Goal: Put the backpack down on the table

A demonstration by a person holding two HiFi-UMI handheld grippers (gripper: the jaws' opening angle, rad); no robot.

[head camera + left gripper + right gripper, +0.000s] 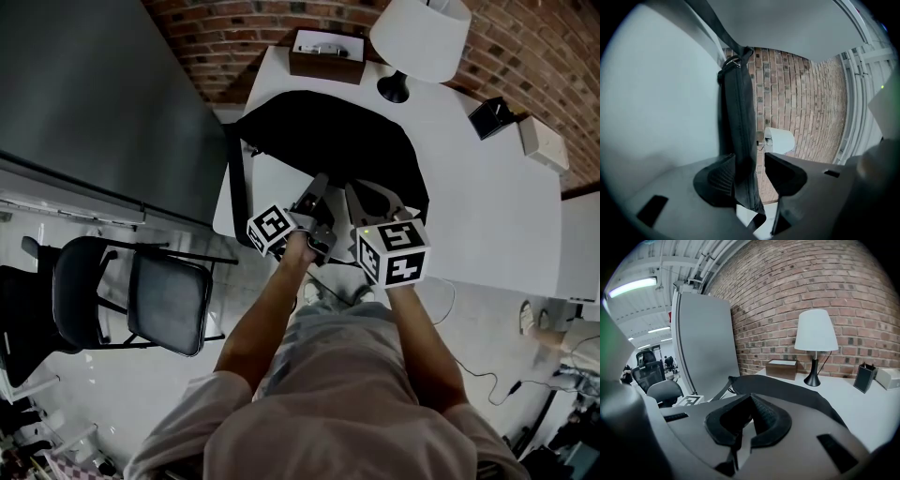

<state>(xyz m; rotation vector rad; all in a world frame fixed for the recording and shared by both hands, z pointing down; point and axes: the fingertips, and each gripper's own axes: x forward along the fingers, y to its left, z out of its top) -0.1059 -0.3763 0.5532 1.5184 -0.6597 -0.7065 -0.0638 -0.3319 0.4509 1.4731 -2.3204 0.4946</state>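
Backpack on table | left gripper parted, strap loose between | right gripper closed, empty | advice: withdraw left straight, avoid snagging.

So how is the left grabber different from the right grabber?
The left gripper has the backpack's black strap between its jaws; the right gripper has nothing. The left gripper's jaws stand slightly apart, a gap showing beside the strap; the right gripper's are pressed together. Both are grey and reach the backpack's near edge on the table.
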